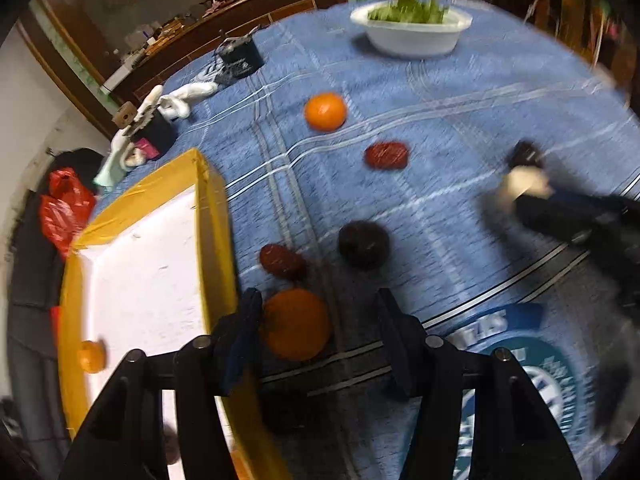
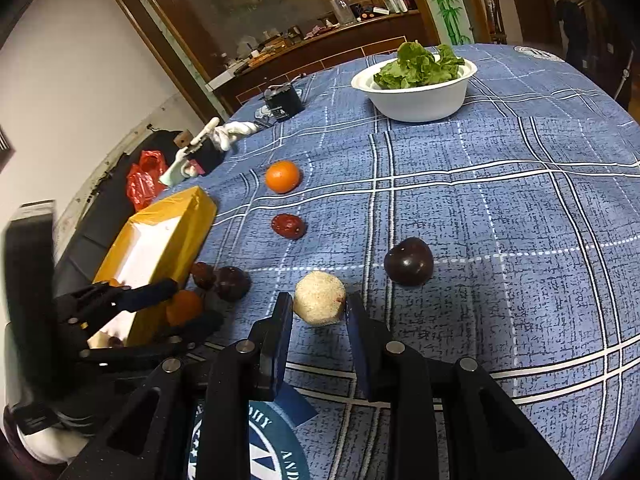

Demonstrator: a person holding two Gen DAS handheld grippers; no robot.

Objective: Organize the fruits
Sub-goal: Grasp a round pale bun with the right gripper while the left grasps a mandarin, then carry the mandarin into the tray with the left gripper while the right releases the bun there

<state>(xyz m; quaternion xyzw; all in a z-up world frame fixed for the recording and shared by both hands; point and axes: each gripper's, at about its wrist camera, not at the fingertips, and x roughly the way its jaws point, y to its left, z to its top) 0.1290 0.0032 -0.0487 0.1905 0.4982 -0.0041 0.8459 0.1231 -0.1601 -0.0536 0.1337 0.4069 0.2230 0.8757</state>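
step in hand: picking fruit off the blue cloth for the yellow-rimmed tray. right gripper had its jaws drawn in on the pale round fruit, apparently gripped. left gripper stood partly open around an orange beside the tray wall, one pad touching, not clamped. next: finish closing, lift, carry over the rim.

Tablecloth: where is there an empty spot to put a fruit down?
The blue tablecloth is bare on the right, between the white bowl of greens and the dark plum. It is crowded beside the yellow box, where an orange, a plum and a red fruit cluster.
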